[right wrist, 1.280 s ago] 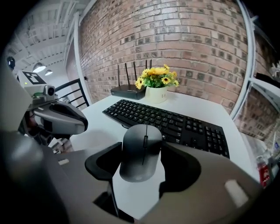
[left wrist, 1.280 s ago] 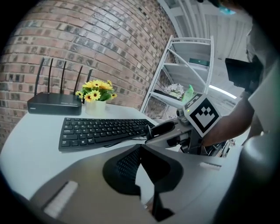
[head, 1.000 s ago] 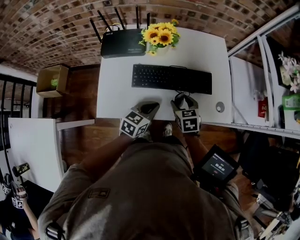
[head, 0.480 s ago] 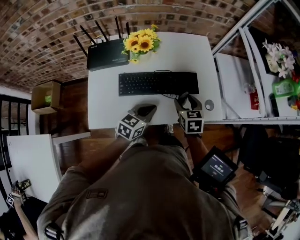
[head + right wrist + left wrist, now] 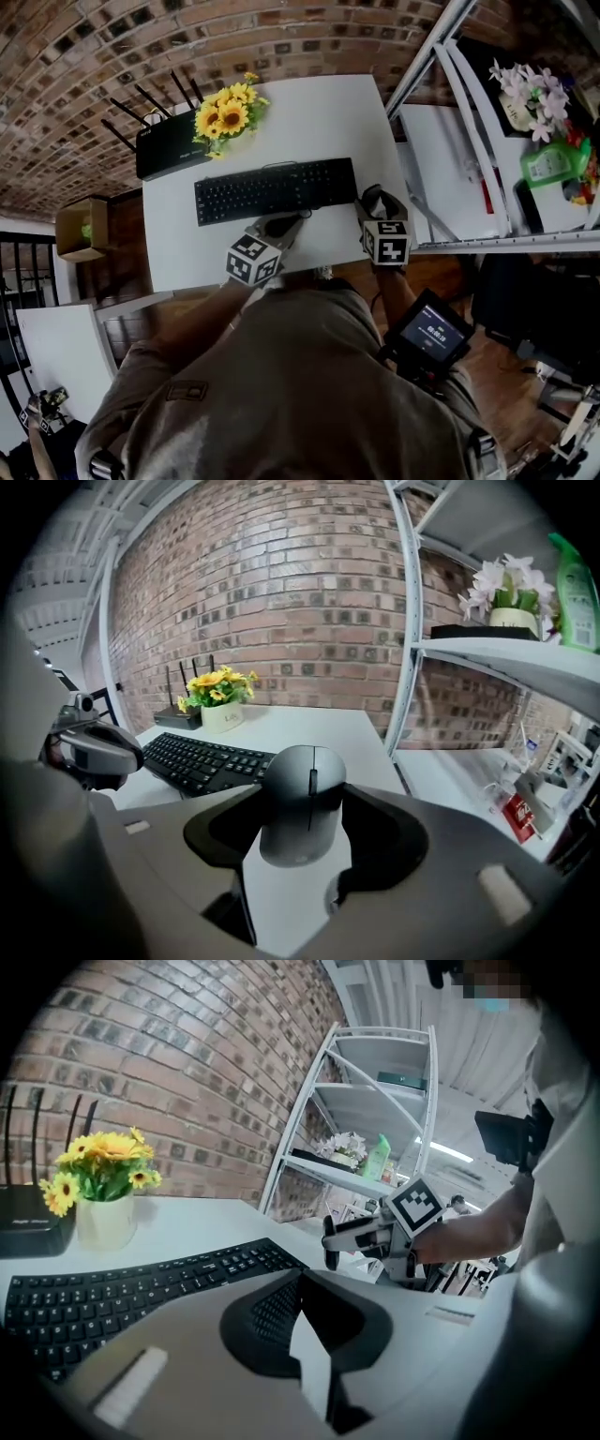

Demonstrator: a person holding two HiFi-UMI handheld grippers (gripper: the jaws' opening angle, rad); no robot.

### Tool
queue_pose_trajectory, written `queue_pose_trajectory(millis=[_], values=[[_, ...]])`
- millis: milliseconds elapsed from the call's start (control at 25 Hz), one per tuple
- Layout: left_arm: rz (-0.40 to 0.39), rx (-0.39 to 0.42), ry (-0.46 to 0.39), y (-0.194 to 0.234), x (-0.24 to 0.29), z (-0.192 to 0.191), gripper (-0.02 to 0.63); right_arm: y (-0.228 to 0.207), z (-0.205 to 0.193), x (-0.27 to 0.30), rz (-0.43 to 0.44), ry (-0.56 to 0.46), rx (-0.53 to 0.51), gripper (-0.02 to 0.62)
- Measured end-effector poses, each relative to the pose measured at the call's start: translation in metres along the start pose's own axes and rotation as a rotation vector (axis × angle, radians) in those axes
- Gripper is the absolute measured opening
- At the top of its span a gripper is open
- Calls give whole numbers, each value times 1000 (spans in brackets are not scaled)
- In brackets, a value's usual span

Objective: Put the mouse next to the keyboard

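Right gripper [image 5: 375,201] fingers clamp the mouse [image 5: 302,797], held above the counter [image 5: 309,112] by the keyboard [image 5: 277,189]'s right end. Left gripper [image 5: 279,225] fingers are together and empty. Risk: the smooth shell slips, or an early release drops it off the near counter edge.

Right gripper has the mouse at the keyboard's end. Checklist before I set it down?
1. Grip: mouse clamped between the right gripper jaws: ok.
2. Position: mouse beside the keyboard right end: ok.
3. Landing spot: bare table there: ok.
4. Clearance: left gripper away from that spot: ok.
5. Mouse touching the table: cannot tell.
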State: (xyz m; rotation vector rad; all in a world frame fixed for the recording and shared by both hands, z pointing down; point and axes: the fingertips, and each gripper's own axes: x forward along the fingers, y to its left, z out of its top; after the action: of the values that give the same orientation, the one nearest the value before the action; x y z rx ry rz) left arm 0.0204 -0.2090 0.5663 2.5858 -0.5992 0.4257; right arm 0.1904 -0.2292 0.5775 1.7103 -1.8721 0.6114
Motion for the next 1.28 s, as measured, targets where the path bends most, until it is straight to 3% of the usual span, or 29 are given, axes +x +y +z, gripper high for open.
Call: queue_pose_trajectory(millis=[360,840,960,1280], values=[[38,-15,-10,3,40,21,0,-61,-3,37,-8,45,16,275],[137,-66,-18,27,44,30,0,-67,-9,89,57,137,8,257],[146,-75,-23,28,46,32,0,-70,-15,97,56,153,-14,227],[149,-91,-24,31,53,34,0,-68,-12,101,70,163,-38,227]])
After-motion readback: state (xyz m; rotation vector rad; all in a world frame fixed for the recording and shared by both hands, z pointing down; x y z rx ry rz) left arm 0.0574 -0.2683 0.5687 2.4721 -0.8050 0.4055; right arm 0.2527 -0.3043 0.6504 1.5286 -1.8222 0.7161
